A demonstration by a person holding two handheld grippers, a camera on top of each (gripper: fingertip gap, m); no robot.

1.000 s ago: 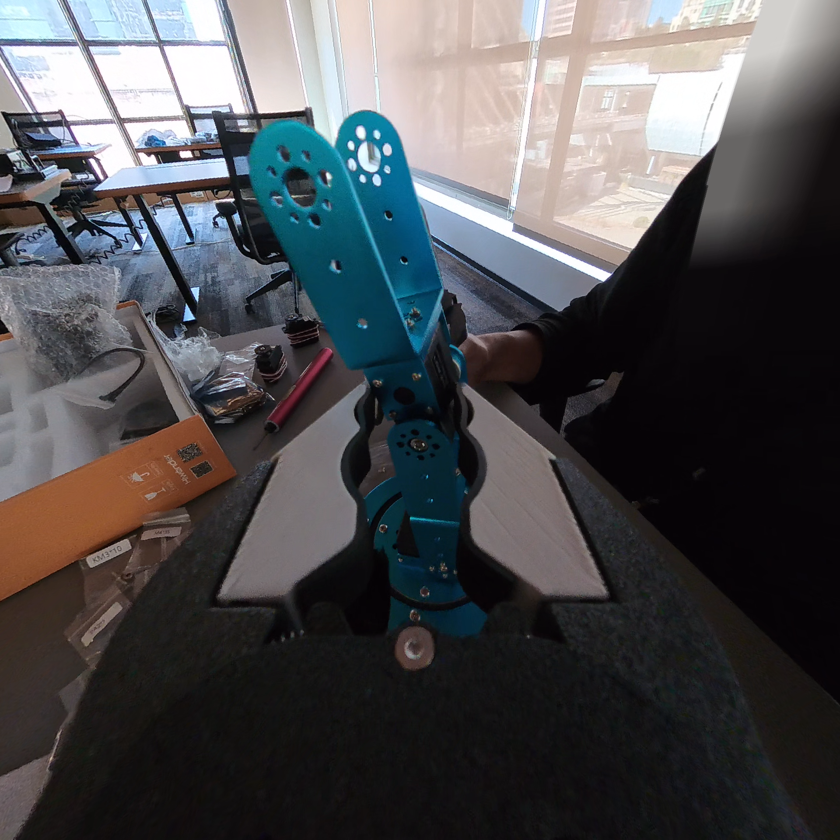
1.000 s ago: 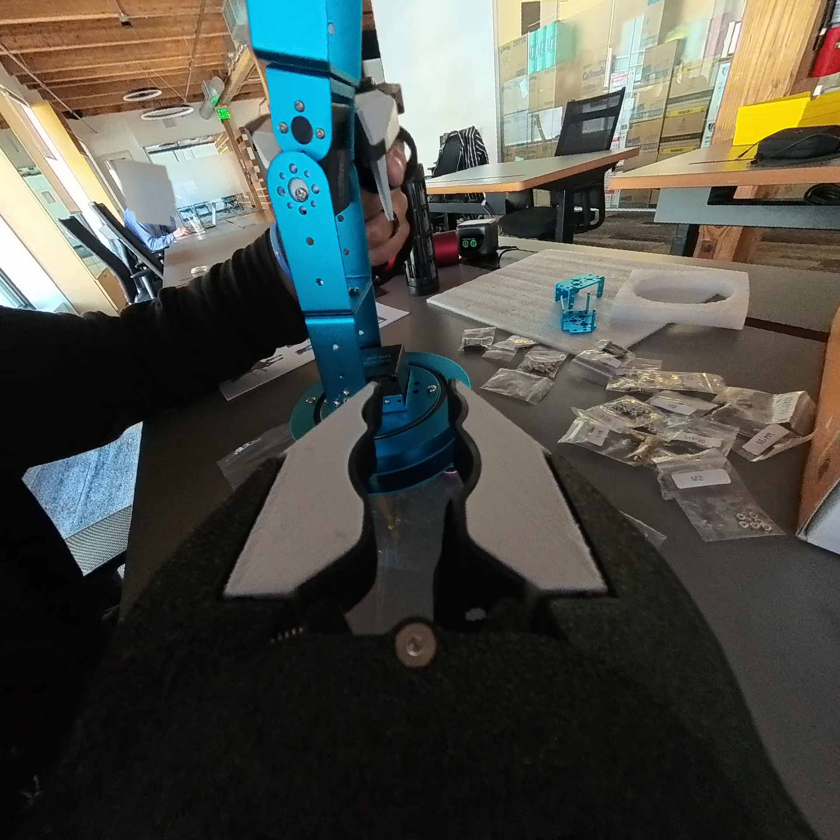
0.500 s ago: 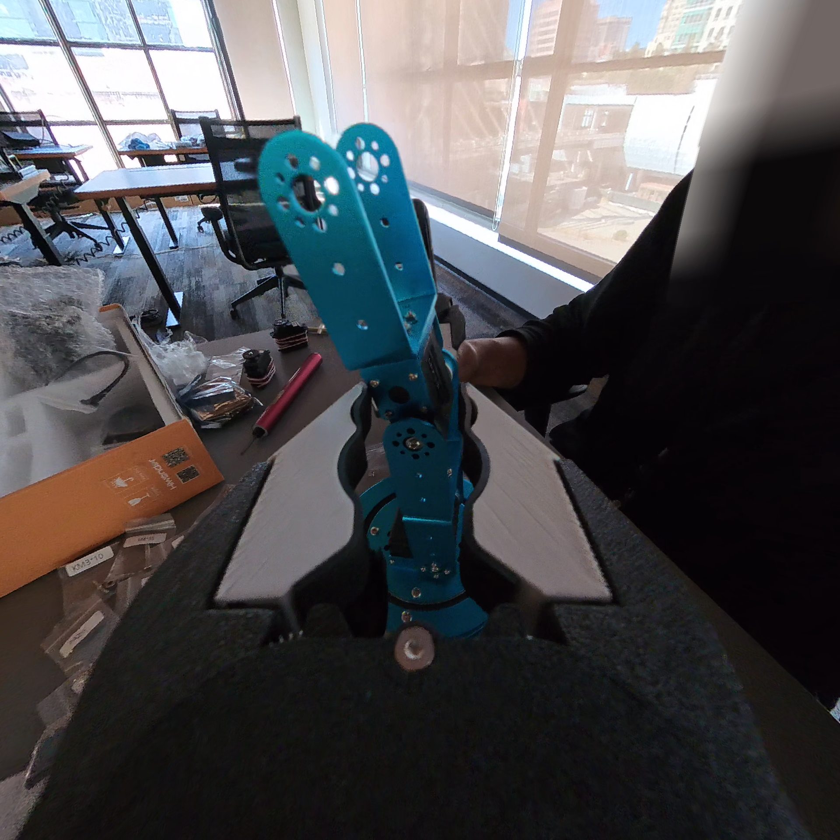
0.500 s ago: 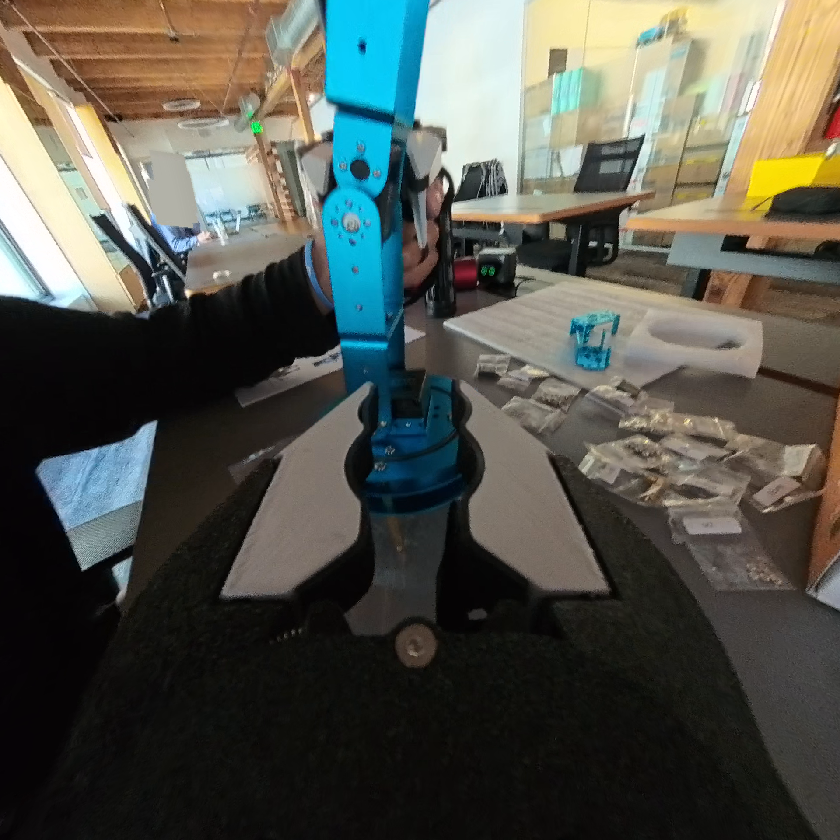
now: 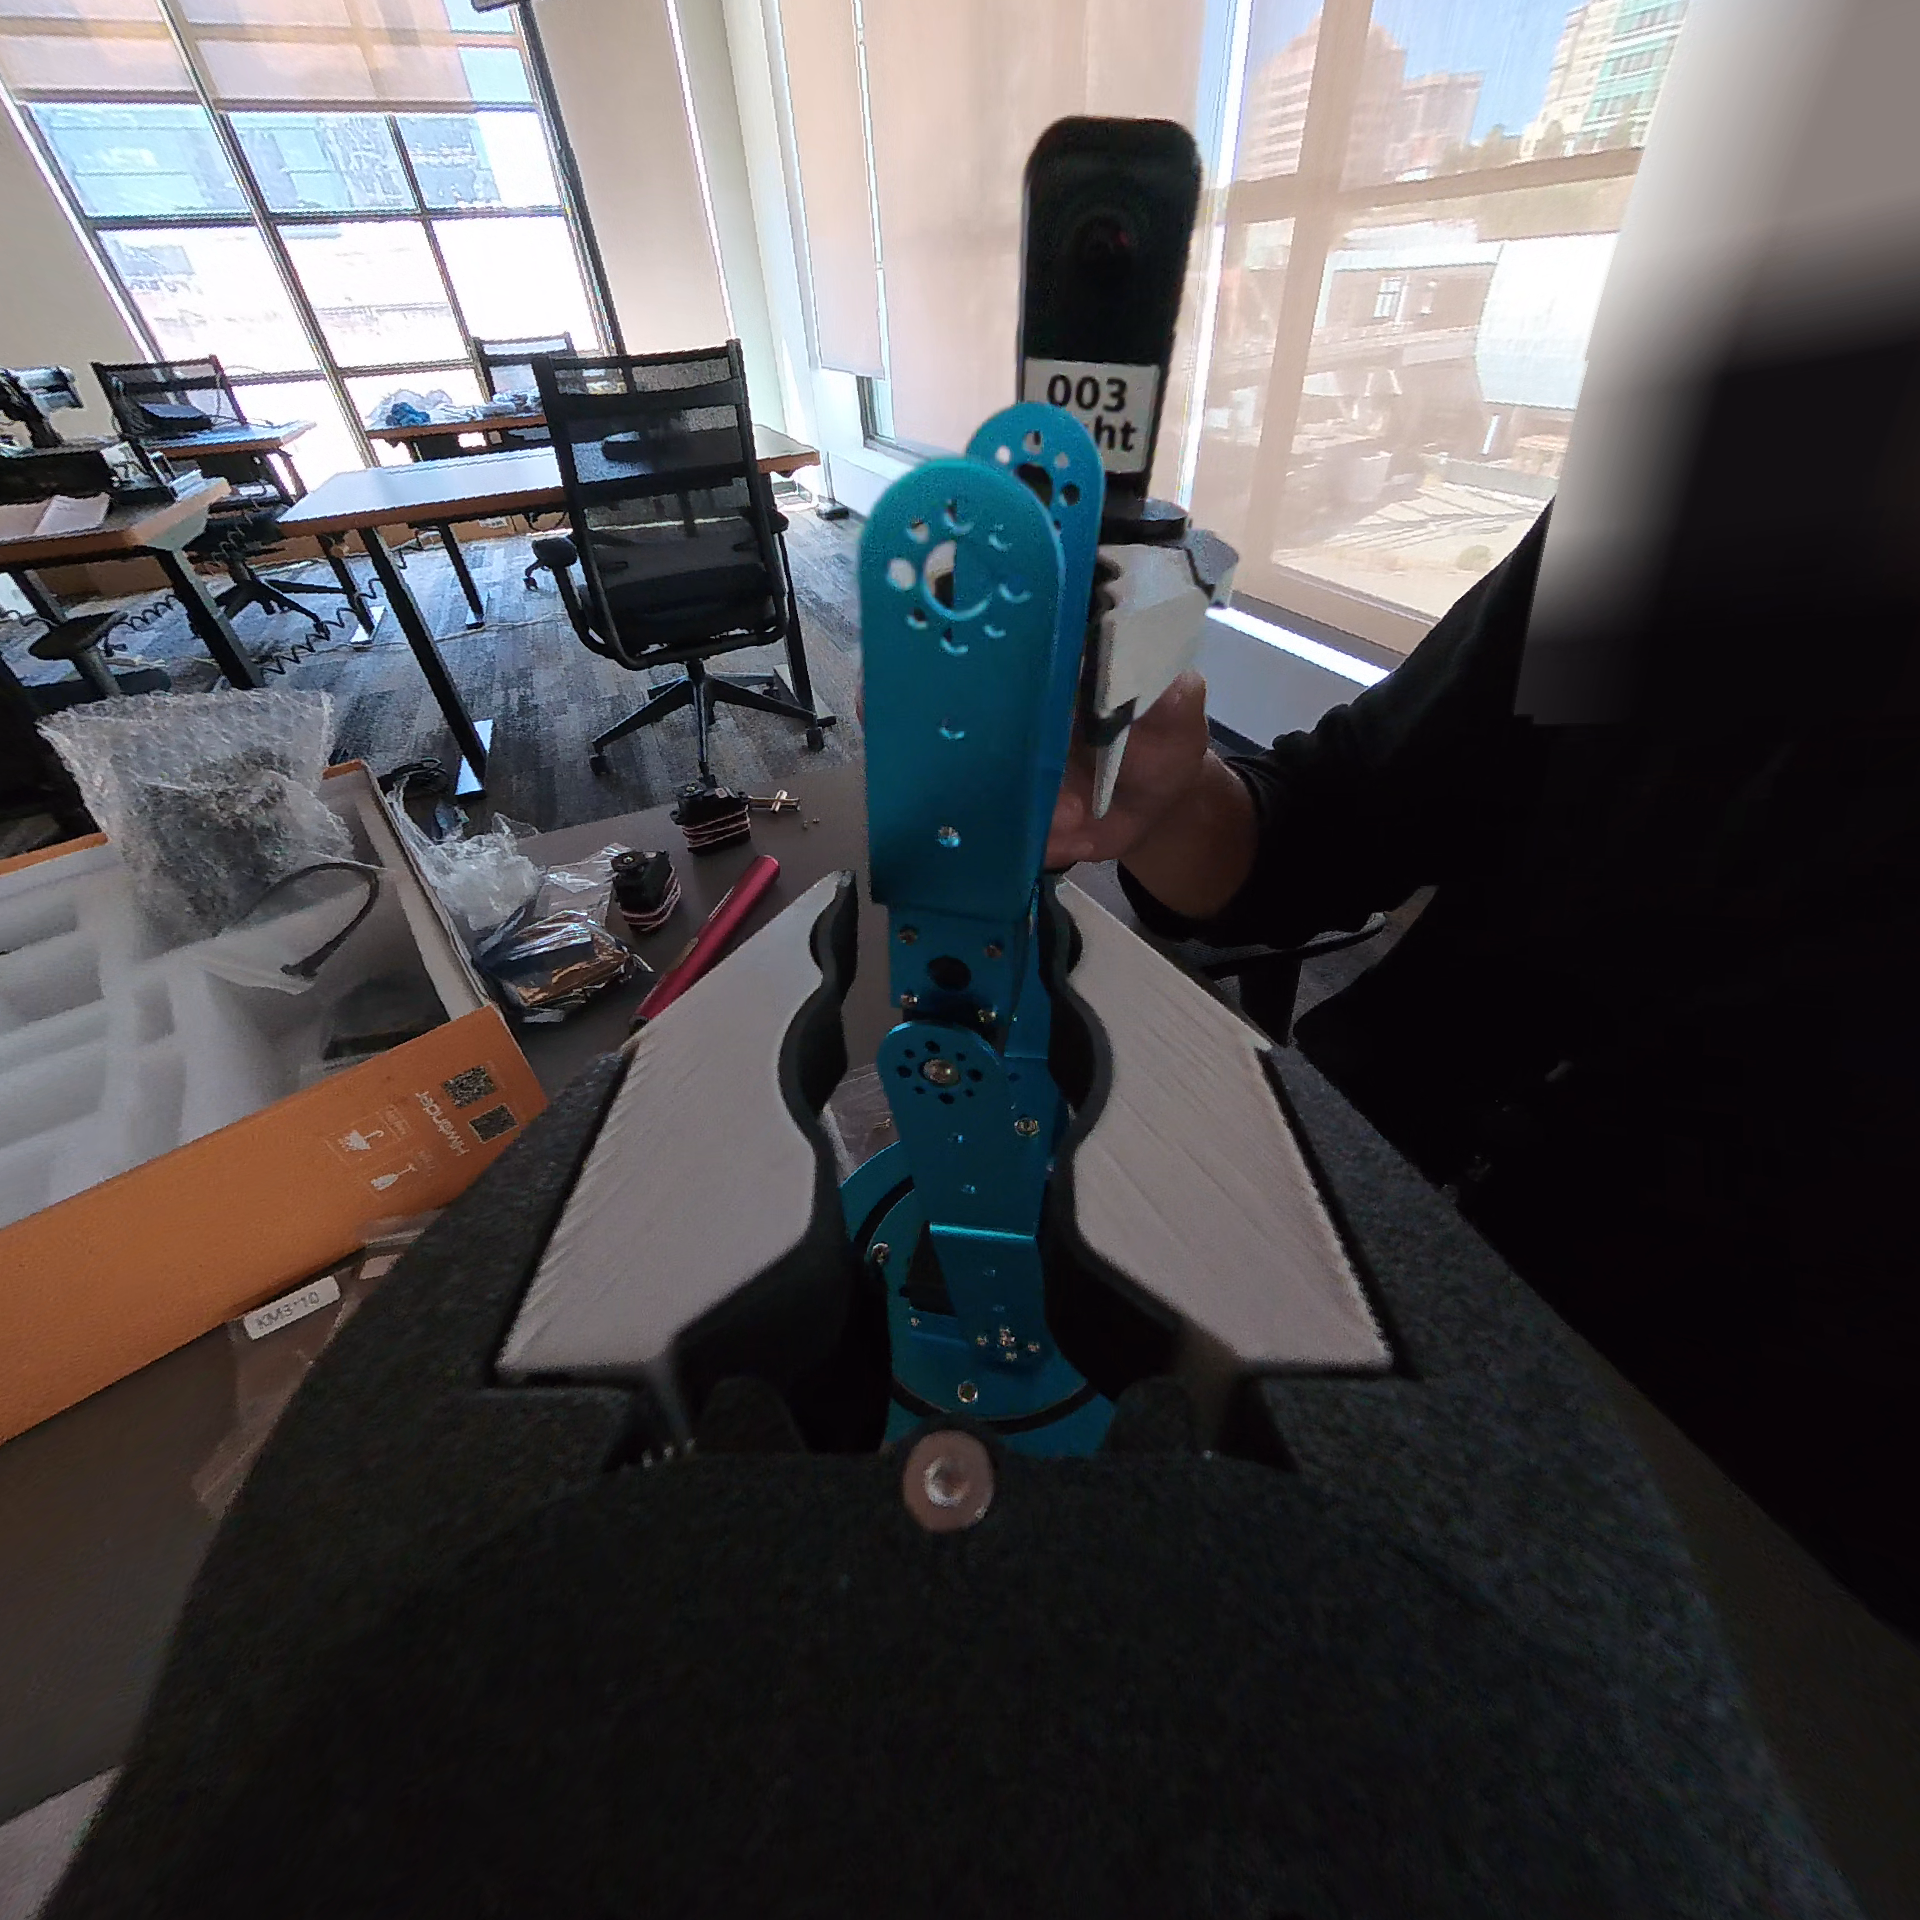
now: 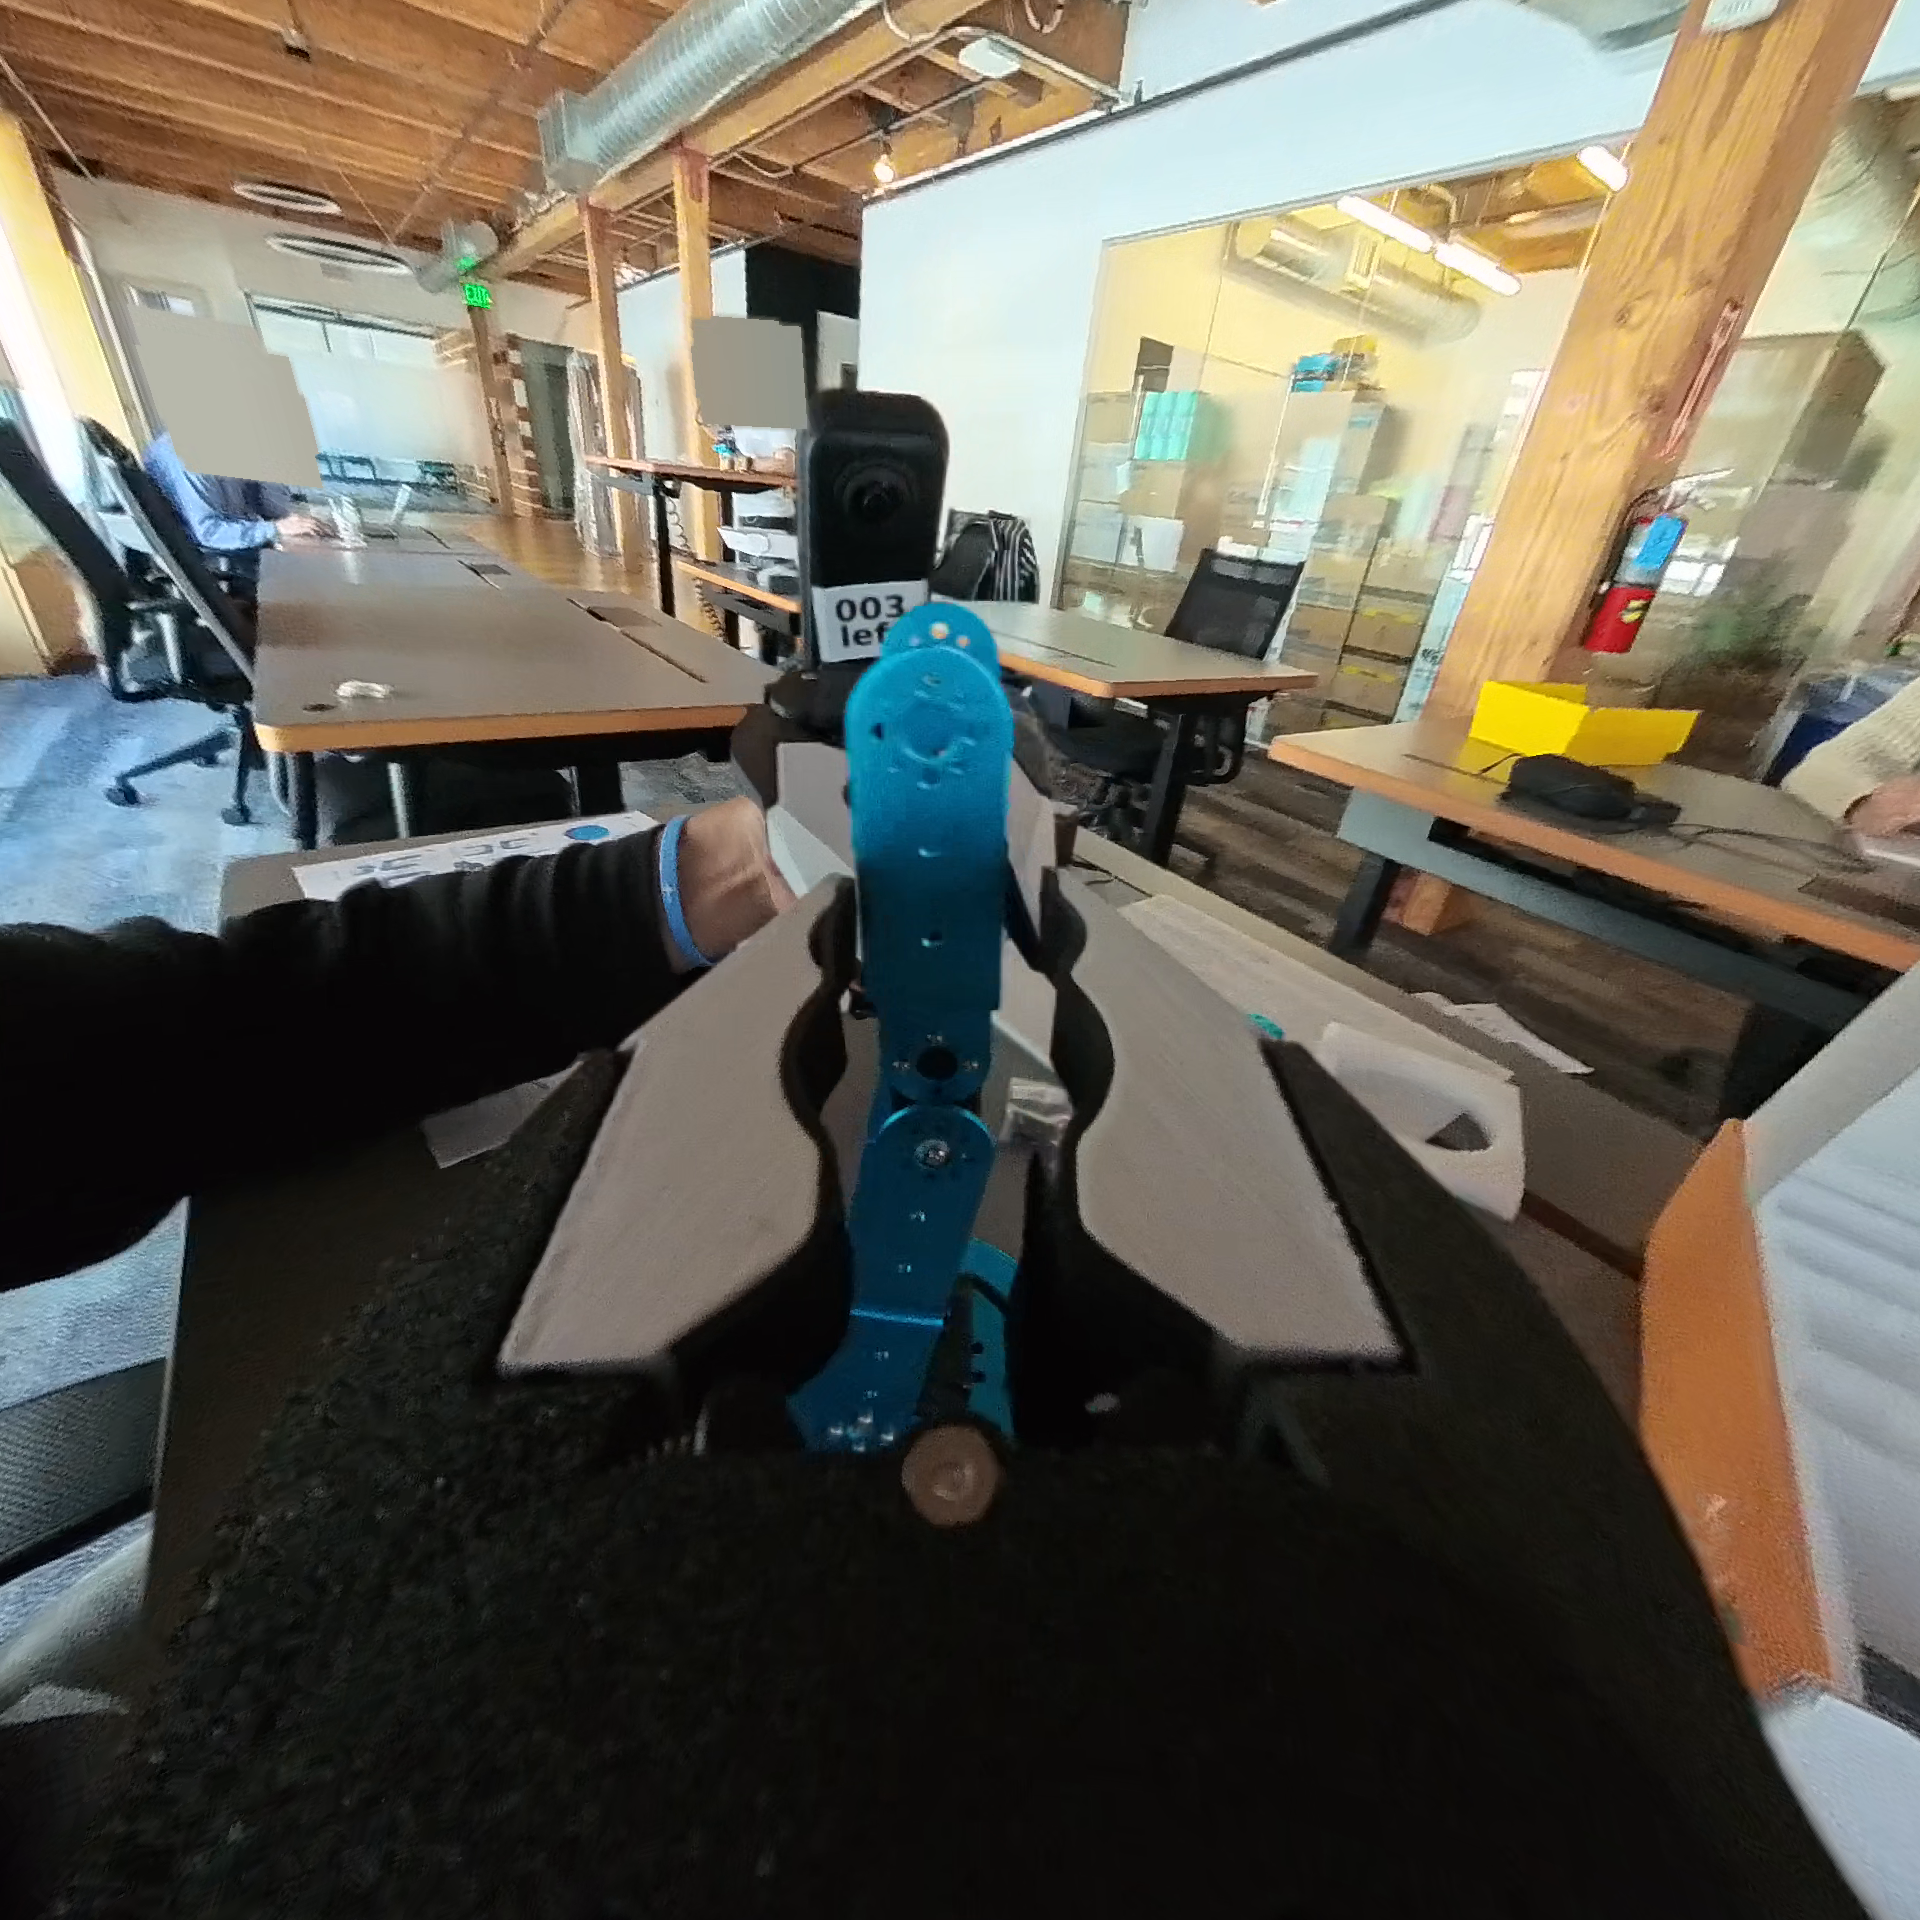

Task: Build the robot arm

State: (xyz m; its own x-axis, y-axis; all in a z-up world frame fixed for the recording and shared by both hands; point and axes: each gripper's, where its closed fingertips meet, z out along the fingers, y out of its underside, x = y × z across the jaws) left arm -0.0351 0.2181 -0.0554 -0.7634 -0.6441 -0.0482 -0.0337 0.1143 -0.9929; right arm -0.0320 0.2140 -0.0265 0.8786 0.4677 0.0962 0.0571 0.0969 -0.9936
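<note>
L gripper (image 5: 951, 1029) and R gripper (image 6: 940, 1029) face each other across a blue metal arm assembly (image 5: 961, 790) standing upright on its round blue base (image 5: 883, 1216) on the dark table (image 5: 125, 1475). Both pairs of jaws stand apart either side of the blue links w/ gaps showing; contact can't be told, so prob. bracketing rather than clamping. Nearby on L side: orange box (image 5: 208, 1195), red screwdriver (image 5: 717, 925), servos (image 5: 644, 888); R side: white foam piece (image 6: 1423, 1122).

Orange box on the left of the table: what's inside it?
In the left wrist view the orange box holds white moulded foam, a bubble-wrap bundle and a black cable. Anything beneath the foam is hidden.
</note>
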